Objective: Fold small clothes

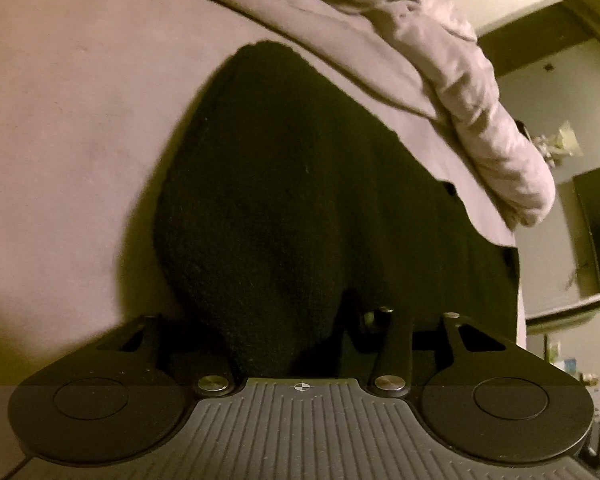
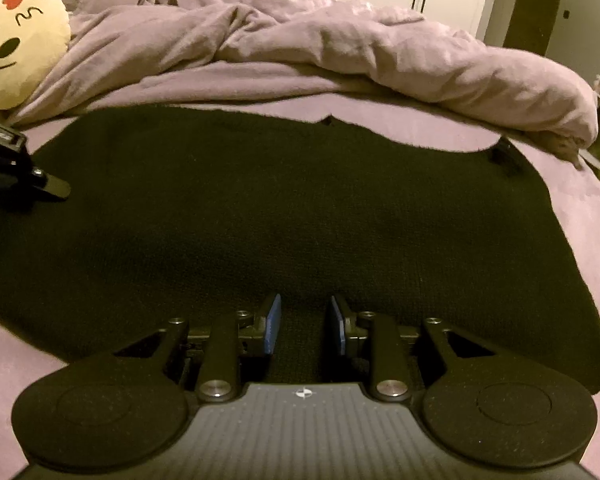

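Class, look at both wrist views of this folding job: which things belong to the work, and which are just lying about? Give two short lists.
Part of the job:
black knitted garment
left gripper
right gripper

Just lying about:
crumpled lilac duvet
emoji cushion
lilac bed sheet, which only bears the garment

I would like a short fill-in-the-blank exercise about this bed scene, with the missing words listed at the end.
1. The garment spread on the bed is ____ in colour.
2. The rumpled duvet lies ____ the garment, toward the head of the bed.
3. The round cushion at the far left has a red ____ on it.
4. The pads of the right gripper are ____ in colour.

Missing words: black; behind; heart; blue
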Tool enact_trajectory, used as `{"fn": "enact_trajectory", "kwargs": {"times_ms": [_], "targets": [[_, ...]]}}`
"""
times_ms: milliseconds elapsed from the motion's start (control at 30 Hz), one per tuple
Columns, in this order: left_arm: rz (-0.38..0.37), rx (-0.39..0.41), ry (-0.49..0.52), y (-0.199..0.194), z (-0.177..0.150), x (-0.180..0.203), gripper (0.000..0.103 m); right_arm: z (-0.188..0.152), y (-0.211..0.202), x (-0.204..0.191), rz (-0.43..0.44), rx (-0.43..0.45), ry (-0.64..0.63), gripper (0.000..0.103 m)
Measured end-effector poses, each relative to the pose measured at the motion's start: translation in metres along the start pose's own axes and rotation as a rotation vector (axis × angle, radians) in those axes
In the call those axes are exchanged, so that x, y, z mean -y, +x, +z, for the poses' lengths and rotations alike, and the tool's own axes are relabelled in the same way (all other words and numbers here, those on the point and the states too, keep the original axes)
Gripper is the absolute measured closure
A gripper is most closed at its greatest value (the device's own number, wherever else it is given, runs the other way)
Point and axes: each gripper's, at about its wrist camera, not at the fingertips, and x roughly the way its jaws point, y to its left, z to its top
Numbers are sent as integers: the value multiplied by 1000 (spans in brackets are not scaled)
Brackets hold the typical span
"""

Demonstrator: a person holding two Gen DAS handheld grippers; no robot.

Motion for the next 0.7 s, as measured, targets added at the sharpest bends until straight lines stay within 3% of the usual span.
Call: {"fn": "enact_trajectory", "kwargs": {"times_ms": [100, 233, 500, 600, 700], "targets": [[15, 15, 17, -2, -1, 8, 74, -1, 5, -1, -8, -23, -18, 84], [24, 44, 61, -13, -3, 28, 77, -6, 17, 3, 5, -54, -56, 85], [-41, 83, 77, -33, -9, 96, 78, -3, 25, 11, 31, -91, -74, 85], [-32, 87, 51, -34, -15, 121, 78, 0, 2, 23, 67, -50, 8, 85], [-19, 101, 48, -32, -21, 150, 78, -10, -29, 39, 38, 13, 76, 84]]}}
